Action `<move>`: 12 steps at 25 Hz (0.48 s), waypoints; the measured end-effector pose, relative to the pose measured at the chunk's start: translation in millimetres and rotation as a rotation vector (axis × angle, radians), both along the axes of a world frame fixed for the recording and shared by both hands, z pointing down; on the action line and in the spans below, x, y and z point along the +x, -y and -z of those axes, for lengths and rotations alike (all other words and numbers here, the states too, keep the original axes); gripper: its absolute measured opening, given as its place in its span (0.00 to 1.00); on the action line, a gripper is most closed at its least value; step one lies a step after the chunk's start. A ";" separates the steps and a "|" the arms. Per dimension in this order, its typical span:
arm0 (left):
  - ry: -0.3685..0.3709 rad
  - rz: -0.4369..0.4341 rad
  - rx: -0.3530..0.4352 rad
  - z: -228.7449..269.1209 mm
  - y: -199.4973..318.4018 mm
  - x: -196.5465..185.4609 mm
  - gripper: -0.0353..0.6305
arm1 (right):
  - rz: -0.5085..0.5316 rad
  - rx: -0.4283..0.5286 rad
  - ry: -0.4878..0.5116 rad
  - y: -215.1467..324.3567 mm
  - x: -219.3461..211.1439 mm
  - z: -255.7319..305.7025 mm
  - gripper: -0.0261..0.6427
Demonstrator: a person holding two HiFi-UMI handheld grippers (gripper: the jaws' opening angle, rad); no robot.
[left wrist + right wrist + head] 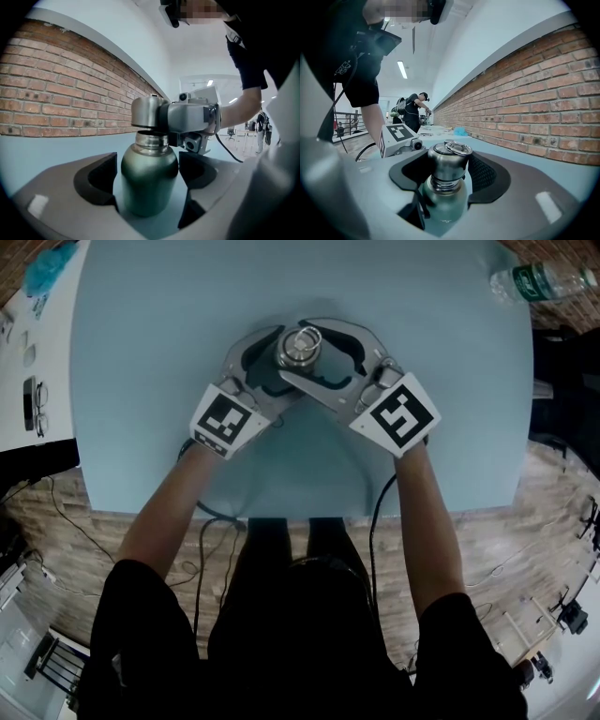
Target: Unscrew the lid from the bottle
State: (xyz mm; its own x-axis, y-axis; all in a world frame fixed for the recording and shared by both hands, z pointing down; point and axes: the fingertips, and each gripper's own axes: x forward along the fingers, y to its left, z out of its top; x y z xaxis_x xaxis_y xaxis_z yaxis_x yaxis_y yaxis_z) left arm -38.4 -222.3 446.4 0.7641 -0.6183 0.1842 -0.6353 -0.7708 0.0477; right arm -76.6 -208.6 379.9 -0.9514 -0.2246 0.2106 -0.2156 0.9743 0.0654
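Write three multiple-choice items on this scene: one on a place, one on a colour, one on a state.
1. Where do the jaws of the left gripper stand?
A. either side of the bottle's body
B. round the lid
C. off the table's edge

2. What colour is the body of the bottle?
A. red
B. dark green
C. white

3. How is the bottle placed?
A. lying on its side
B. held upside down
C. upright on the table

Answers:
1 A, the left gripper view shows a pad on each side of the body.
2 B, both gripper views show dark green below the steel neck.
3 C, its base rests on the blue tabletop with its neck pointing up.
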 end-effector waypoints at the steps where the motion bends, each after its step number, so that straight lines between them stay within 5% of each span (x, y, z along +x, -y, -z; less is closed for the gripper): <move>1: 0.002 0.004 0.001 0.3 0.2 -0.7 0.67 | -0.002 0.001 0.001 0.0 0.2 0.4 0.43; 12: 0.015 0.046 0.003 2.7 -8.1 -9.7 0.66 | -0.022 0.019 0.011 -2.8 2.6 7.5 0.43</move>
State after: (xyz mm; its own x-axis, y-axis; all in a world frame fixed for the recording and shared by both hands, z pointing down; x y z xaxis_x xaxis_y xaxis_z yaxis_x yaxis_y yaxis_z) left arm -48.1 -214.2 443.6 0.7322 -0.6531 0.1933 -0.6704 -0.7411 0.0352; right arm -74.0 -205.8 372.4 -0.9484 -0.2494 0.1959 -0.2377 0.9679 0.0818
